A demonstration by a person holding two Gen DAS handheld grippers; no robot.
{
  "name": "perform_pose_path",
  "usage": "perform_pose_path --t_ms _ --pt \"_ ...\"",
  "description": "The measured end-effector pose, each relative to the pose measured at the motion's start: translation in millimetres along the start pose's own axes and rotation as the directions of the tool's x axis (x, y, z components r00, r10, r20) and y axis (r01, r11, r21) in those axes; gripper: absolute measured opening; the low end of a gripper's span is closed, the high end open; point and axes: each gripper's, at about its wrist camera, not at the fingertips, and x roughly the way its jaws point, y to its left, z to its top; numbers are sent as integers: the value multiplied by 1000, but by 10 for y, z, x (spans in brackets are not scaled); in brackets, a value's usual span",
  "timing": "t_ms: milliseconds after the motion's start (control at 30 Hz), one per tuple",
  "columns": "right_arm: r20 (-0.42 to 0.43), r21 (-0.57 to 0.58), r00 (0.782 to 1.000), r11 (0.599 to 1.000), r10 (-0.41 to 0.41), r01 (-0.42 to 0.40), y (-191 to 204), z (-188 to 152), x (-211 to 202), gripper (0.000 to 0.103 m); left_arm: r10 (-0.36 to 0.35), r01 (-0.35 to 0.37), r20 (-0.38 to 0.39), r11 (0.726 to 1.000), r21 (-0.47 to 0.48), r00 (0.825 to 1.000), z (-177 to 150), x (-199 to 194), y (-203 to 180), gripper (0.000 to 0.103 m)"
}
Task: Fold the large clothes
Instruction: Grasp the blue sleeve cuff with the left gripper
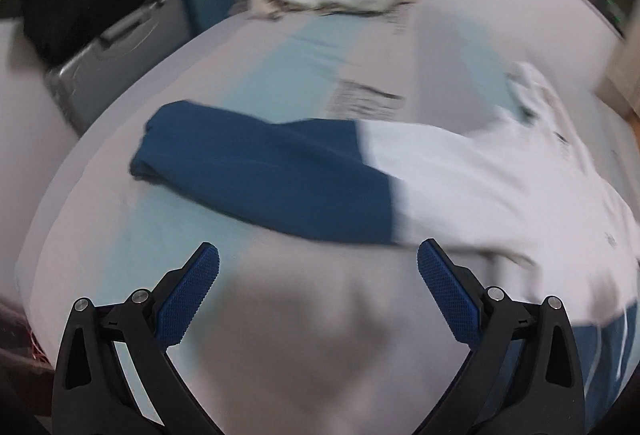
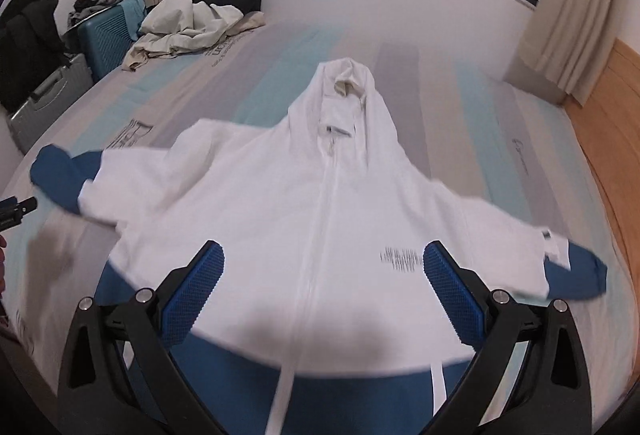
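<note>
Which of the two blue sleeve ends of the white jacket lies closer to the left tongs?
The sleeve end stretched toward the suitcases: it lies just ahead of the open left tongs. The other blue sleeve end lies across the jacket, toward the wooden panel.

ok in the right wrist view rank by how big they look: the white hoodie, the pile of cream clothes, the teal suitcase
1. white hoodie
2. pile of cream clothes
3. teal suitcase
The pile and the suitcase lie farther from the camera, so true sizes are unsure.

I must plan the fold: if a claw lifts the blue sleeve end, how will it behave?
Probably floppy: the blue sleeve end lies limp and creased on the bed. It would likely drag the white hoodie behind it. It seems soft, not fragile or slippery.
</note>
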Motion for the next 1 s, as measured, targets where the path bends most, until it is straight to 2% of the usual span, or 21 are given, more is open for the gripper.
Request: perform_pose_path --t_ms 67,267,400,500,600,767,833,900,933,1000 --pt "-25 19 998 998 -52 52 64 151 268 96 26 -27 -11 998 -49 1000 199 278 377 97" --pt "-126 100 989 991 -81 94 227 273 1044 96 82 -88 -51 988 -129 995 632 890 1262 97" --pt "-171 133 981 985 -87 110 301 316 1413 96 85 -98 -86 984 -149 993 718 1168 1534 97" --pt "-195 134 977 984 -92 119 319 308 1574 96 53 -75 -109 975 -211 993 722 1307 1704 97" --pt "-243 141 965 980 -102 139 286 277 1754 96 20 -47 -99 961 -272 995 698 1328 1813 97" --pt "-291 175 952 972 -99 154 232 229 1890 96 9 -39 -100 950 -309 995 673 1383 1920 75" --pt "-299 165 948 972 -110 165 239 204 1913 96 30 -64 -107 943 -325 994 656 1354 1970 64" --pt "-311 160 943 971 -120 177 241 180 1943 96 80 -111 -109 943 -314 991 671 1291 1963 67" --pt "-320 164 940 970 -122 182 235 168 1964 96 126 -155 -117 946 -286 985 685 1264 1937 79" --pt "-334 173 934 966 -127 194 212 138 1998 96 205 -228 -117 943 -243 972 701 1217 1907 92"
